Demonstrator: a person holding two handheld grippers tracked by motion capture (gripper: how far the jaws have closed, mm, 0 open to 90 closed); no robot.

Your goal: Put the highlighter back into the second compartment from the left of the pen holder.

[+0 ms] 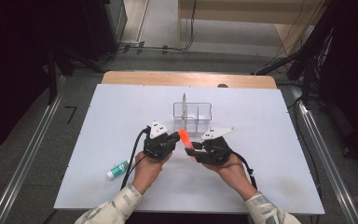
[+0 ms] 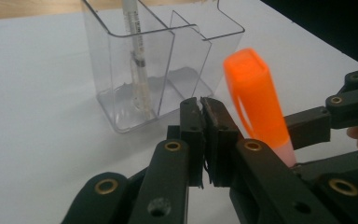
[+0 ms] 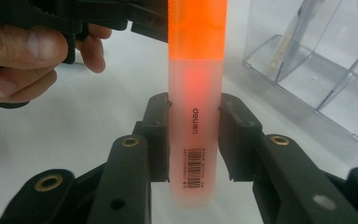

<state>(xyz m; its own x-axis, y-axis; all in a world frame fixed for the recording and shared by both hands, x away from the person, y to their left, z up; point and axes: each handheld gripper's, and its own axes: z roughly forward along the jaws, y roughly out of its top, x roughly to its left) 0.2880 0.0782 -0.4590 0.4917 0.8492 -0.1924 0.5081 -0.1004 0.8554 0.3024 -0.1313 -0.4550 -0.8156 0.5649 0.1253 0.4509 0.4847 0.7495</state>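
An orange highlighter (image 1: 185, 138) with a frosted barrel (image 3: 196, 56) stands nearly upright between the jaws of my right gripper (image 3: 195, 105), which is shut on the barrel with the orange cap end pointing away. My right gripper (image 1: 193, 148) is just in front of a clear divided organizer (image 1: 192, 115). My left gripper (image 2: 201, 106) has its jaws pressed together with nothing between them, right beside the highlighter's cap (image 2: 251, 88). In the high view my left gripper (image 1: 170, 139) sits just left of the highlighter. A white pen (image 2: 137, 65) stands in the organizer's left compartment (image 2: 121, 79).
A small green and white tube (image 1: 118, 169) lies on the white tabletop (image 1: 270, 140) near the front left. The organizer (image 3: 317, 65) is close behind both grippers. The person's left hand (image 3: 23, 51) grips the left tool's handle.
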